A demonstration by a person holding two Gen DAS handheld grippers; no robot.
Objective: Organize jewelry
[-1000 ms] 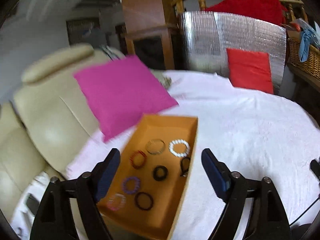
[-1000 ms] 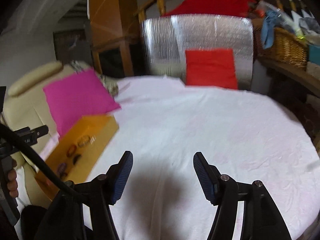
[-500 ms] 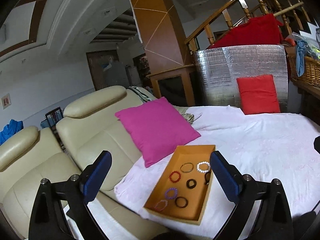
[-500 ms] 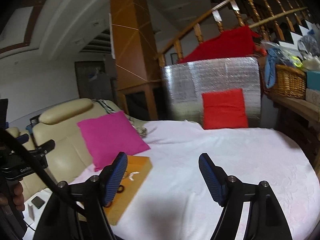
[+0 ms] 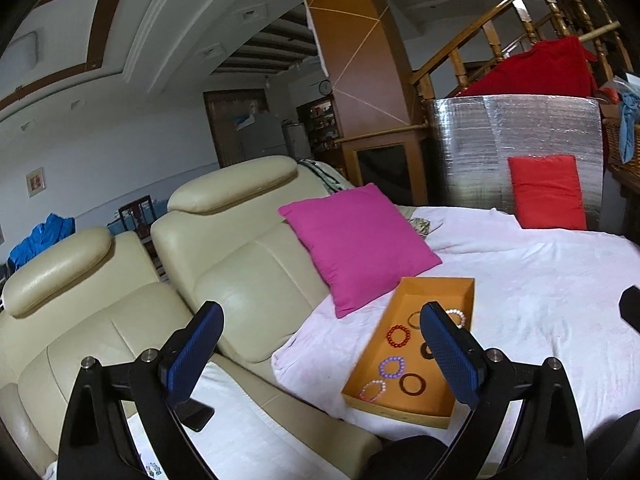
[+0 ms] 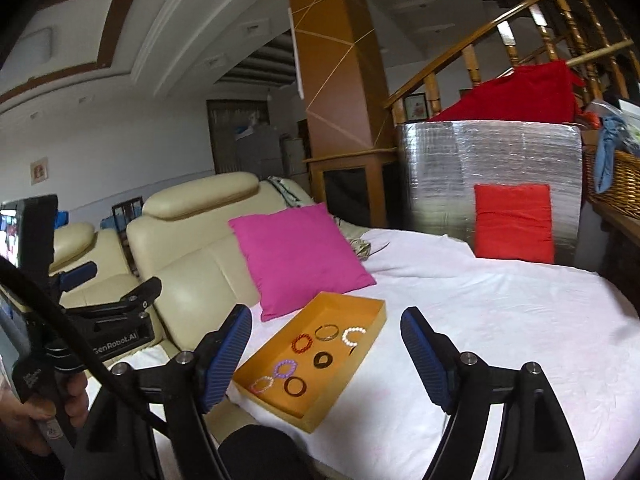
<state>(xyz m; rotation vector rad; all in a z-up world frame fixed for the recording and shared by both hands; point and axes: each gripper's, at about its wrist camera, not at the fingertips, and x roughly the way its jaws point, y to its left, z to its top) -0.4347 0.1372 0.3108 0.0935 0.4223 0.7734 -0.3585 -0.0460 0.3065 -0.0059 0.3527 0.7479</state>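
The left hand-held gripper [image 5: 320, 344] stands wide and empty; the jaws of the right hand-held gripper [image 6: 326, 344] are opening with nothing between them; both hang well apart from the shallow orange cardboard tray [image 6: 362, 308] on the white-sheeted bed [image 6: 500, 320], beside a magenta square cushion [image 6: 296, 252]. The beaded and ring bracelets [image 6: 302, 343] lie spread inside the tray; judging by that, little seems left to sort, so any further pick wants a slow descent onto one ring alone.

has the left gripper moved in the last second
Yes. The left gripper has pulled back and up from the tray, which has shrunk and slid rightward behind its right finger. Nothing is between its fingers.
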